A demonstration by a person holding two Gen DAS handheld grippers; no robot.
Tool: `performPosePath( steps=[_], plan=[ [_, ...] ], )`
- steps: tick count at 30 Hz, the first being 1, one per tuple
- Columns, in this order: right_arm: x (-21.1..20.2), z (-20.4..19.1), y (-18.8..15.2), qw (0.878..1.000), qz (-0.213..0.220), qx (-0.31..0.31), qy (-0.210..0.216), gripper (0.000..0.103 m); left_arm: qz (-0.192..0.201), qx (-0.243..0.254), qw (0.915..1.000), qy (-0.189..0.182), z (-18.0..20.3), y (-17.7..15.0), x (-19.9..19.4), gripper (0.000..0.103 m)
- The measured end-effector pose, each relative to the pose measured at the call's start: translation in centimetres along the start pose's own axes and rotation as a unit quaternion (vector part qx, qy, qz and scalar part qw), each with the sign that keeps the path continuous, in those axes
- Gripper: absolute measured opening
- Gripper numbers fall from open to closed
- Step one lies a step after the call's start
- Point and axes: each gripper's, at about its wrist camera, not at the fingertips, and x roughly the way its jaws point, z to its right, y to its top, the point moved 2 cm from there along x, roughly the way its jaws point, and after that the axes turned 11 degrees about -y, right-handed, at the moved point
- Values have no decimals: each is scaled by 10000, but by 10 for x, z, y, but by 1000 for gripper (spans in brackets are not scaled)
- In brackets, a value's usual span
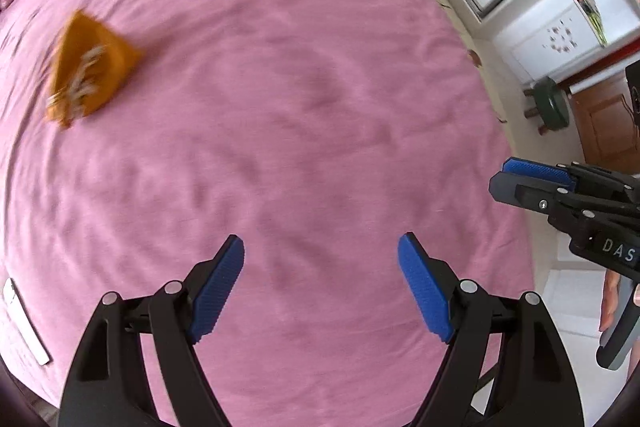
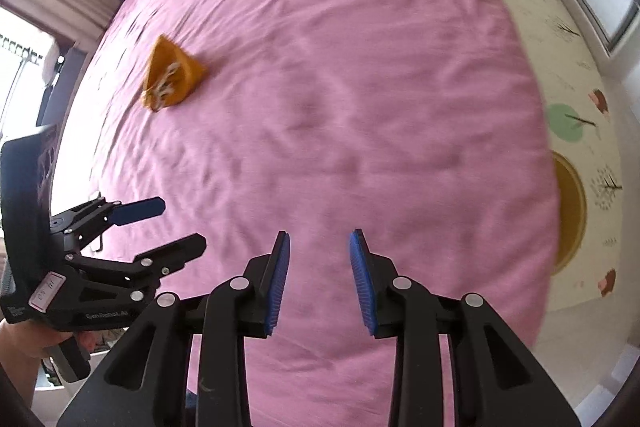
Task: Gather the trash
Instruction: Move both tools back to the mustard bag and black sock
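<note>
Apparently an orange wrapper (image 1: 90, 67) lies well beyond both empty jaws.

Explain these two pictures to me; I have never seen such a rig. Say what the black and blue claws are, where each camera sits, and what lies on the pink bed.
A person holds one hand-operated gripper in each hand; no robot is here. Each picture comes from a camera on a gripper, looking along its fingers. One shows the left gripper, jaws wide, empty. The other shows the right gripper, jaws narrower, also empty. Both hang over a pink bedsheet. On it lies an orange wrapper, blurred, probably the trash. A white flat object lies at the sheet's edge.
</note>
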Motion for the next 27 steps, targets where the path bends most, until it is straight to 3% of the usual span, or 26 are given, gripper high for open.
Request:
performPosePath(
  steps=[12,20,27],
  plan=[
    [32,-114,51,9993,-69,-321,202,34,257,-349,9989,178,-114,14,-46,80],
    [56,-157,105,9975,-123,-644,270,41,441,-702,9963,226,-174,44,-58,80],
    [92,-187,149,9949,-244,-933,280,42,566,-984,9931,278,-222,79,-58,81]
  ],
)
